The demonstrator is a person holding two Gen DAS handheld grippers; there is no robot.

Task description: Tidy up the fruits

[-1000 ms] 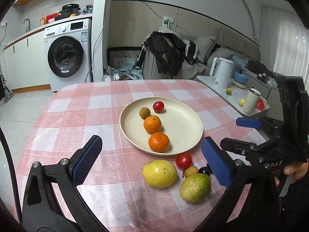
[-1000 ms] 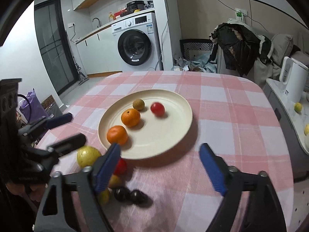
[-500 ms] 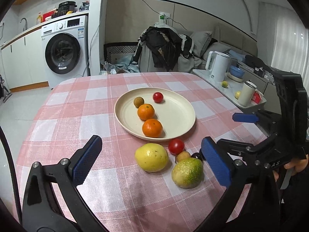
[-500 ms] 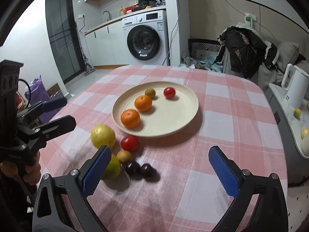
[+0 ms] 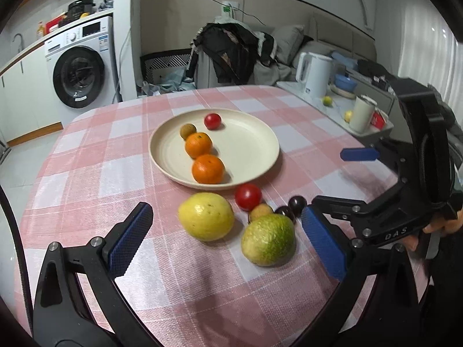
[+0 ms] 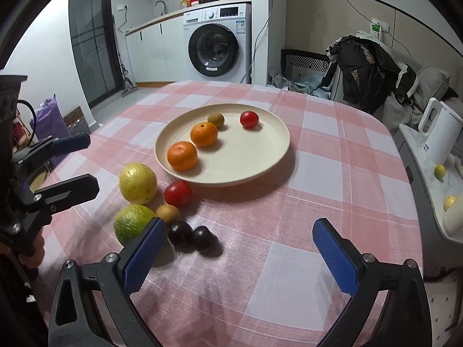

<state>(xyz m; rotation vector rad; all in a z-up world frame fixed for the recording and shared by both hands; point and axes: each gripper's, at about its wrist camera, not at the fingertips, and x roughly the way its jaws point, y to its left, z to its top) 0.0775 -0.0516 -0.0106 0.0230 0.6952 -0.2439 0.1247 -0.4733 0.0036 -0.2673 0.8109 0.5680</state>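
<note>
Only the right wrist view shows a sink [image 6: 161, 8]; both tools [image 5: 225, 240] [image 6: 238, 248] gape empty.

Home: washing machine [image 6: 215, 47], kettle [image 5: 314, 73]

The bench [image 6: 332, 173] is covered with a pink-and-white checked cloth. A cream plate [image 6: 269, 170] rests near its centre. Directly on the cloth, just beside the plate's near rim, lies a cluster of fruit: a yellow guava [image 6: 138, 183], a red tomato [image 6: 178, 193], a small brown longan [image 6: 167, 212], a green-yellow guava [image 6: 131, 227] and two dark plums [image 6: 191, 235], which touch each other.
</note>
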